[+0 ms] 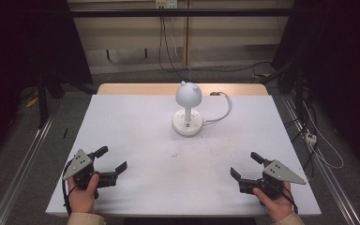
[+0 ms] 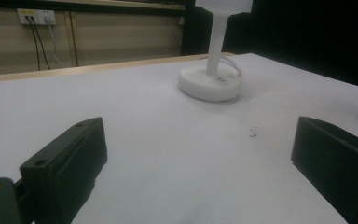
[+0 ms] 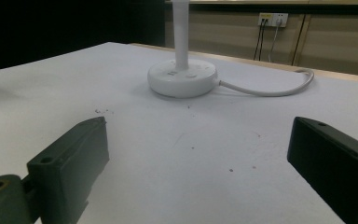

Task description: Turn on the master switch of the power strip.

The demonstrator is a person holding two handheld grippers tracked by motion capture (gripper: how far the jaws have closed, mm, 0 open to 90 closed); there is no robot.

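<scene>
We hold both tongs released, left tongs [image 1: 113, 159] and right tongs [image 1: 243, 165] near the counter's [image 1: 136, 122] front corners; approach the lamp [image 1: 188, 108] base squarely, avoiding its cable [image 1: 221, 112].

Black two-jaw left tongs [image 1: 112, 159] and right tongs [image 1: 246, 165], grey three-cornered top plates, black trailing cables, beige sleeve cuffs

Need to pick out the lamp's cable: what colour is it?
White, like the lamp itself. The cable shows best in the right gripper view, curving away from the round base.
</scene>
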